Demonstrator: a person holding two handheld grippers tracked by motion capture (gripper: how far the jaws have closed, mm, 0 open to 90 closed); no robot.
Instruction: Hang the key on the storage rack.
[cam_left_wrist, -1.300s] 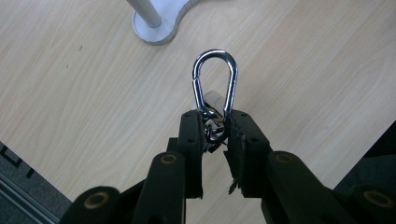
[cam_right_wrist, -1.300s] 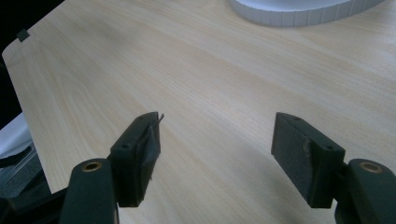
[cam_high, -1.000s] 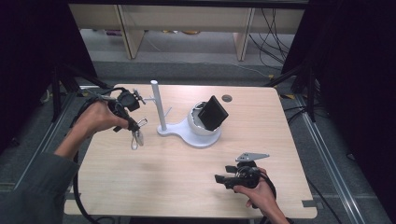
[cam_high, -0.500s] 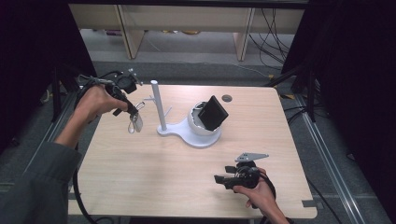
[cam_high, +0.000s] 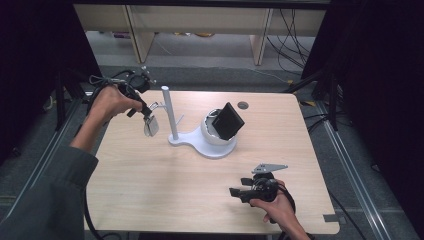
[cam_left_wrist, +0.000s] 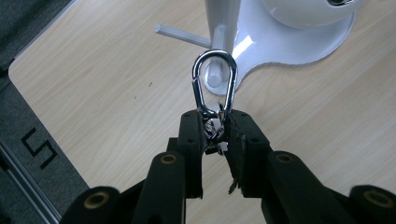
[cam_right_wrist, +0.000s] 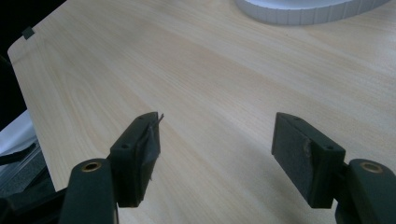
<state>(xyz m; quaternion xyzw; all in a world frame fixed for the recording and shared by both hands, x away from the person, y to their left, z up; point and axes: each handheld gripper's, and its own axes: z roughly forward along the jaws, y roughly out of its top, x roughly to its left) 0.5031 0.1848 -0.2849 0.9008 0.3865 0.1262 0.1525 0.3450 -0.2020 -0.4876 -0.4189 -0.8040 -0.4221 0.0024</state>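
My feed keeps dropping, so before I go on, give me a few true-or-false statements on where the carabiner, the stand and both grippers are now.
1. The left gripper is shut on the carabiner. True.
2. The carabiner already hangs on the white stand's post. False: it is held in the air beside the post.
3. The right gripper holds a second carabiner. False: its jaws stand open with nothing between them, low over the table.
4. A black square block sits tilted in the stand's white bowl. True.
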